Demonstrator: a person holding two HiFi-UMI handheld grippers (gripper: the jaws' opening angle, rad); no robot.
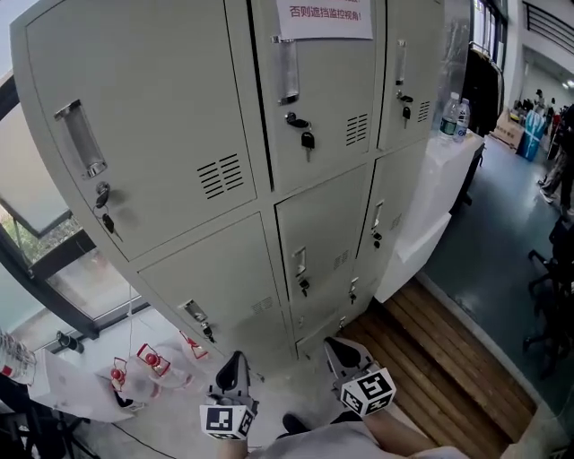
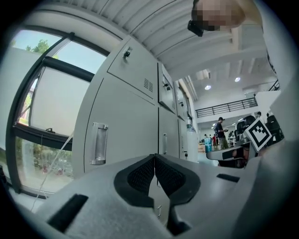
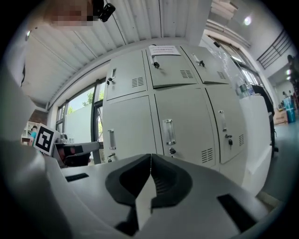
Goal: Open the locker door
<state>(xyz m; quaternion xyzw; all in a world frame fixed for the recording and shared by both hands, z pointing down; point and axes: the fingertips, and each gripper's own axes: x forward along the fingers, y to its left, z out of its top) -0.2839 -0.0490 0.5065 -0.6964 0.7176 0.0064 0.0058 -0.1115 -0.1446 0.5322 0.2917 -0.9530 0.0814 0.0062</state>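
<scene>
left gripper (image 1: 234,363): we hold it low at the bottom edge of the head view, tips towards the foot of the lockers (image 1: 179,134). Its own view shows the dark pads (image 2: 140,175) pressed together with nothing between them.
right gripper (image 1: 336,348): low beside the left one, also aimed at the bank's base. We see its jaws closed tight and empty in the right gripper view.
lockers: a grey metal bank ahead of and above both grippers, well apart from them.
doors (image 1: 309,99): every door we see lies flush in its frame, each with a recessed handle (image 1: 81,139). We cannot tell which one is meant.
keys (image 1: 308,141): hanging from the lock of the upper middle door, and more on other doors.
notice (image 1: 325,18): white sheet with red print at the top of the middle column.
counter (image 1: 430,215): white, just right of the bank, with water bottles (image 1: 456,116) on top.
floor: wooden boards (image 1: 448,368) to the right.
red-capped bottles (image 1: 152,363): lying on pale ground to the left.
</scene>
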